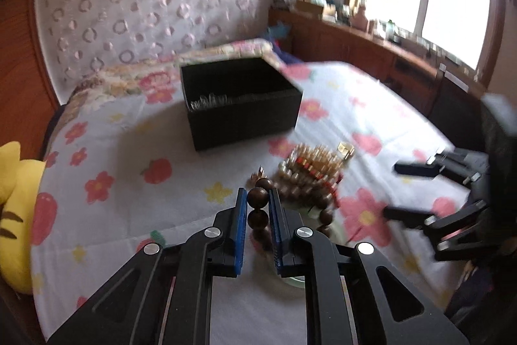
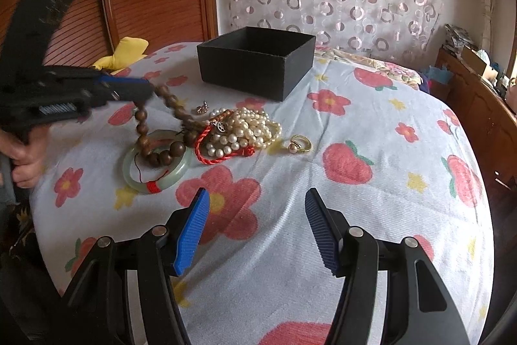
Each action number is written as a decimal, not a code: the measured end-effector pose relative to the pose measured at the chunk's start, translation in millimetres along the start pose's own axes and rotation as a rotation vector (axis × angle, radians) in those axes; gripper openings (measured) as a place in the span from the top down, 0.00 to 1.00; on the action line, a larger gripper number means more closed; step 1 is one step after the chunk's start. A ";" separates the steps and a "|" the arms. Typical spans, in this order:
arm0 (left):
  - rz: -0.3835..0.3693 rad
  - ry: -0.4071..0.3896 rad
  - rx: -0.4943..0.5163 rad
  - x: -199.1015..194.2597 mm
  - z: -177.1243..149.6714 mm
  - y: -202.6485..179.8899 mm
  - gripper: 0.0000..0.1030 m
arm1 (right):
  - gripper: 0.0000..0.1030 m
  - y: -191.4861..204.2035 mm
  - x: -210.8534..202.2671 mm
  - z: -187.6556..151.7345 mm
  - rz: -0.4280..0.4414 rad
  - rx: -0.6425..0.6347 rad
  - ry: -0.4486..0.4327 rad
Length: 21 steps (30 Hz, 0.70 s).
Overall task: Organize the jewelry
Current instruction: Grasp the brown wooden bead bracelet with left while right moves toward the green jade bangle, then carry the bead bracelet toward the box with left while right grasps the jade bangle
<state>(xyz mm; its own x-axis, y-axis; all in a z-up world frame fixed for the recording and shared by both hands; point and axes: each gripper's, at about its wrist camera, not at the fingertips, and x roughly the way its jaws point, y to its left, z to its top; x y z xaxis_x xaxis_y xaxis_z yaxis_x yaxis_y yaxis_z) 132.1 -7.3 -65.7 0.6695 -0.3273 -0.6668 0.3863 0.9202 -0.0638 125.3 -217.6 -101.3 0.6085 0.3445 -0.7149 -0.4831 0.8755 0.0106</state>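
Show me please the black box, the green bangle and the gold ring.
black box (image 2: 245, 67): right wrist view, its front wall.
green bangle (image 2: 174, 175): right wrist view, its near rim.
gold ring (image 2: 300, 144): right wrist view, its band.

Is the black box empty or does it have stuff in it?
Not empty: the open black box shows something silvery, blurred, against its inner wall in the left wrist view.

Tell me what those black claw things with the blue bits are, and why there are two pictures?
Each claw is a hand-held gripper that a person squeezes. A small camera sits on each, so each picture looks along one claw.

The left hand-held gripper pinches a string of brown wooden beads. The right hand-held gripper is open, holding nothing.

On the flowery bedspread lie a pale green bangle, a heap of pearls, a red cord, a gold ring and a black box.
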 end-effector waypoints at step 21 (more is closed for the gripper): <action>0.006 -0.178 -0.071 -77.6 -4.9 7.2 0.88 | 0.39 41.4 -13.5 23.1 0.091 -0.101 -0.041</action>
<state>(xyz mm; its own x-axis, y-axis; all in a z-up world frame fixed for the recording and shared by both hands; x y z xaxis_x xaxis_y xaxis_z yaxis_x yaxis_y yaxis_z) 79.8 25.8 -18.1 0.7759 -0.3488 -0.5256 0.3402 0.9330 -0.1170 111.6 -178.2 -75.0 0.5833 0.4365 -0.6850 -0.5972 0.8021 0.0026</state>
